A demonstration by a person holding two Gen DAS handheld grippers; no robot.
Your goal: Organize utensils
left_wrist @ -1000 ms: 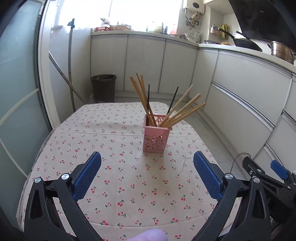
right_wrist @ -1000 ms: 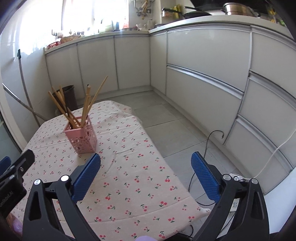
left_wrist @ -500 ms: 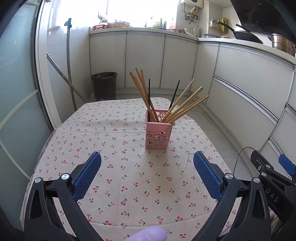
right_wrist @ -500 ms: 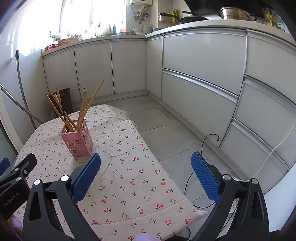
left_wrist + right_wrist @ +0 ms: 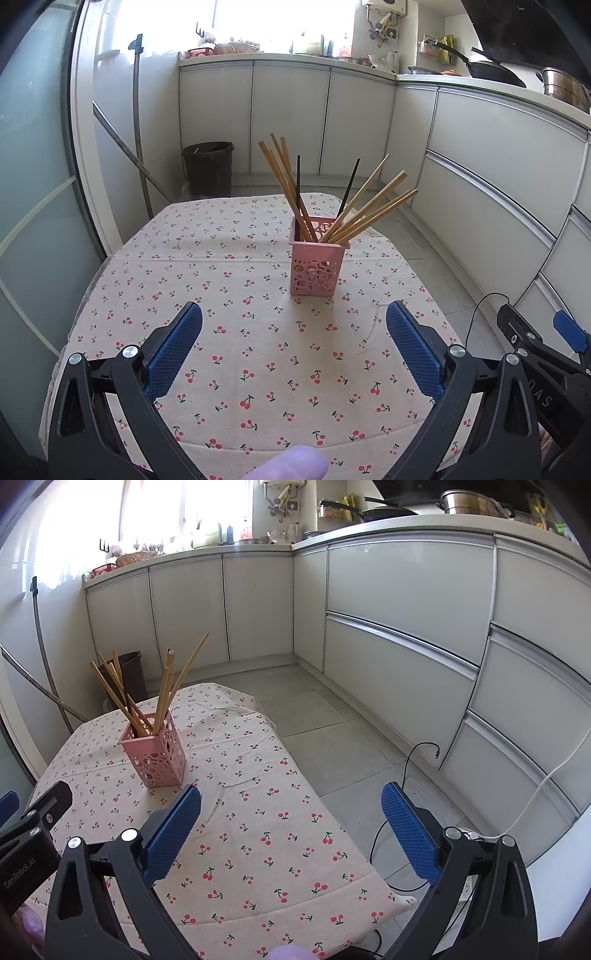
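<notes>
A pink perforated holder (image 5: 315,266) stands upright on the cherry-print tablecloth (image 5: 229,332), filled with several wooden chopsticks (image 5: 369,214) and two black ones (image 5: 298,177). It also shows in the right wrist view (image 5: 155,755) at the left. My left gripper (image 5: 293,350) is open and empty, held back from the holder above the near table. My right gripper (image 5: 290,830) is open and empty, over the table's right edge. The right gripper's tip (image 5: 569,334) shows at the left view's right edge.
White kitchen cabinets (image 5: 399,627) run along the back and right. A dark bin (image 5: 208,168) and leaning poles (image 5: 138,122) stand behind the table. Cables (image 5: 406,775) lie on the tiled floor to the right.
Both grippers have drawn back and risen a little from the holder, and both stay open. The holder and chopsticks have not moved.
</notes>
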